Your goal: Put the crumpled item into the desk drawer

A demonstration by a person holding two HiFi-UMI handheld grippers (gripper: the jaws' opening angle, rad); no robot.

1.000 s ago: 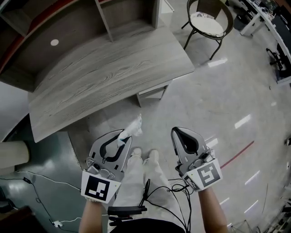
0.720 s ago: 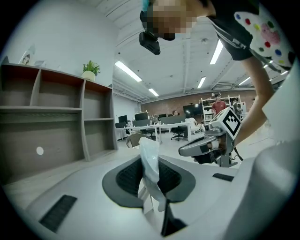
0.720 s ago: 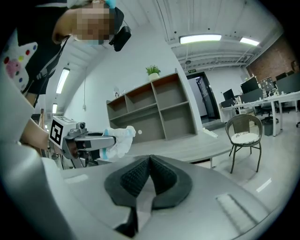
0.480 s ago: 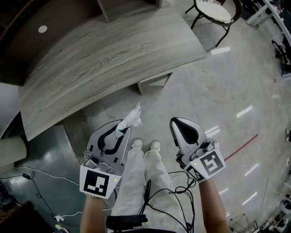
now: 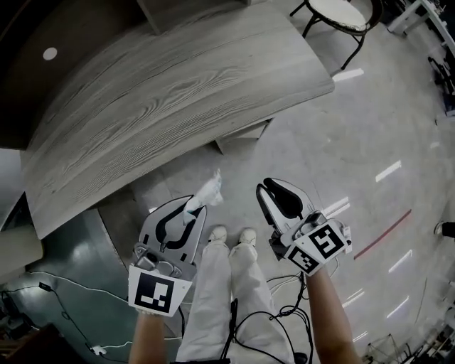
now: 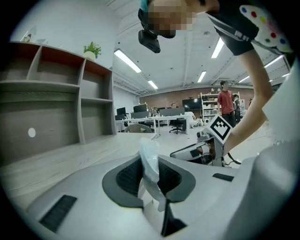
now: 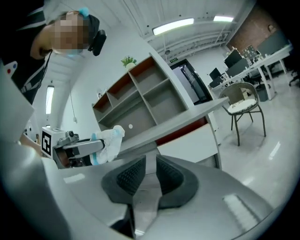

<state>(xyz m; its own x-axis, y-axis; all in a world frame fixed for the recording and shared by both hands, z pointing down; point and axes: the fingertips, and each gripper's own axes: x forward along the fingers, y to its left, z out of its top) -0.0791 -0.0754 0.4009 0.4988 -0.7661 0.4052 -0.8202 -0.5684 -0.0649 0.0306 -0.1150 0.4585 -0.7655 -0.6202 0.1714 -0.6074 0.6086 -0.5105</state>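
The left claw [image 5: 190, 207] grips the wad [image 5: 208, 190], at 6 o'clock from the tabletop [image 5: 178, 99]; the right claw [image 5: 274, 192], shut a moment ago, is opening with nothing in it, so it looks ready to pull the drawer [image 5: 243, 132] at 11 o'clock.

- The floor [image 5: 341, 156] from the near side up to the counter [image 5: 178, 92] is open; a gripper could pass there freely.
- The counter's front edge overhangs, and the drawer unit [image 5: 244, 135] sits tucked beneath it, partly hidden from above.
- The counter top is bare wood, closed at the back by a shelf [image 5: 167, 11].
- A chair [image 5: 340, 13] stands past the counter's right end, well apart from the drawer unit.
- The person's legs [image 5: 227, 284] take up the middle of the near floor.
- Cables [image 5: 288, 313] trail just right of the legs.
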